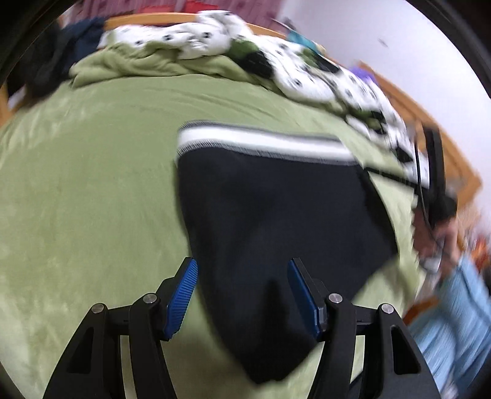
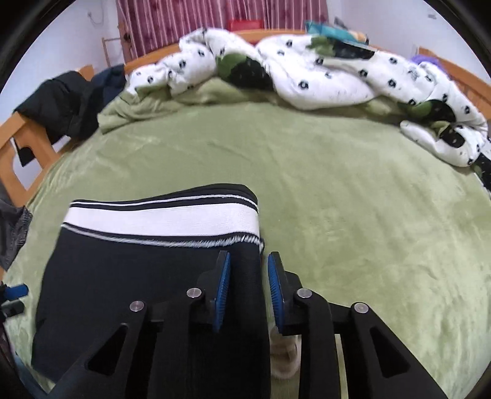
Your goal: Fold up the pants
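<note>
Your left gripper (image 1: 242, 294) stands wide open with nothing between its blue pads (image 1: 181, 297); the near end of the pants (image 1: 270, 214) lies under the gap, and whether either pad touches the cloth cannot be told. Your right gripper (image 2: 247, 291) is only narrowly open, its jaws straddling the right edge of the pants (image 2: 147, 276) just below the waistband (image 2: 159, 219); the cloth sits in the gap, but the pads do not look pressed onto it. Those dark pants lie flat on the green blanket (image 2: 353, 214) that covers the bed, toward its near edge, with the white striped waistband (image 1: 264, 144) turned to the far side. Beyond them, along the far edge of the bed, a white quilt with dark spots (image 2: 307, 76) is bunched in a heap. Dark clothes (image 2: 61, 101) hang over the wooden bed frame (image 2: 27, 144) at the far left corner. Behind the bed hangs a red striped curtain (image 2: 190, 21).
</note>
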Motion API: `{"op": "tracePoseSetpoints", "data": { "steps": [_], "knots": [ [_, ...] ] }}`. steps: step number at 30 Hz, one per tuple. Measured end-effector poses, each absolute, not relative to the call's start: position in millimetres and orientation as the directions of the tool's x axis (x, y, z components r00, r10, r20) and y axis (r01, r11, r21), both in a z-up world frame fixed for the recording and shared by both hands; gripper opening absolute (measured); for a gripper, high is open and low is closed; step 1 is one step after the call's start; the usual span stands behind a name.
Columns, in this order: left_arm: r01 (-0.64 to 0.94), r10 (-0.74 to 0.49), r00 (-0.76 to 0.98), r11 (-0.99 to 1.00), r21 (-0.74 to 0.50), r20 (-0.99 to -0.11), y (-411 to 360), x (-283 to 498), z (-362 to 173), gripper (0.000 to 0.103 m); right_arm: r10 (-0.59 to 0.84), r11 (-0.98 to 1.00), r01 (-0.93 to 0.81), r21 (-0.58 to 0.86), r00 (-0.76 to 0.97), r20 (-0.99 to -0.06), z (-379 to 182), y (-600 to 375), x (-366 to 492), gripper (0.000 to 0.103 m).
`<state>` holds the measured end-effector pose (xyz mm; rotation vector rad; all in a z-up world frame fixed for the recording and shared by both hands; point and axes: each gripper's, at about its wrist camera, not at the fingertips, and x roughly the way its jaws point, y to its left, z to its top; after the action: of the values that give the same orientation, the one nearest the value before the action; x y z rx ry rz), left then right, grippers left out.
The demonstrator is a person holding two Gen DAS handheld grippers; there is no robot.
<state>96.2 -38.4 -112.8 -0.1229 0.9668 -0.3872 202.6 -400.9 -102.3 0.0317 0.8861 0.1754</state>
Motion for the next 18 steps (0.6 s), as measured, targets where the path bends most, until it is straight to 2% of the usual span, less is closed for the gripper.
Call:
{"op": "tracePoseSetpoints", "data": {
  "steps": [2,5,8,10,11,13,14,16,17,18],
  "knots": [
    [0.302,-0.384,0.5,0.917,-0.26,-0.776,-39,61,-118,0.059,0.191,0.979,-0.179,0.101,0.607,-0.771,-103,-402,190,0.026],
    [0.348,-0.352,0.465,0.917,-0.198,-0.812,-46,29,-132,0.059,0.161,0.97,-0.241,0.021,0.577,-0.801,-115,-395,176,0.027],
    [0.317,-0.167,0.485,0.948,-0.005,-0.858,-67,23,-154,0.059,0.138,0.97,-0.242,-0.005,0.567,-0.812,-131,-399,168,0.031],
    [0.305,-0.106,0.517,0.95,0.067,-0.849,-77,28,-163,0.057,0.154,0.972,-0.233,0.021,0.568,-0.808,-132,-404,163,0.033],
    [0.303,-0.093,0.53,0.949,0.086,-0.843,-82,30,-164,0.053,0.155,0.974,-0.223,0.032,0.562,-0.812,-132,-406,163,0.033],
    [0.312,-0.074,0.543,0.943,0.119,-0.837,-93,35,-165,0.015,0.159,0.977,-0.207,0.049,0.556,-0.816,-133,-409,164,0.035],
    [0.269,-0.062,0.592,0.955,0.125,-0.804,-92,32,-157,0.015,0.159,0.978,-0.202,0.053,0.556,-0.816,-133,-410,163,0.035],
    [0.203,-0.113,0.688,0.978,0.041,-0.717,-75,18,-134,0.014,0.142,0.98,-0.198,0.034,0.563,-0.814,-135,-409,159,0.035],
    [0.177,-0.12,0.686,0.984,0.004,-0.718,-66,17,-133,0.014,0.131,0.979,-0.202,0.016,0.569,-0.812,-135,-406,157,0.035],
    [0.156,-0.118,0.644,0.987,-0.022,-0.756,-60,21,-142,0.014,0.121,0.978,-0.207,0.0,0.574,-0.81,-135,-403,156,0.035]
  ]
}}
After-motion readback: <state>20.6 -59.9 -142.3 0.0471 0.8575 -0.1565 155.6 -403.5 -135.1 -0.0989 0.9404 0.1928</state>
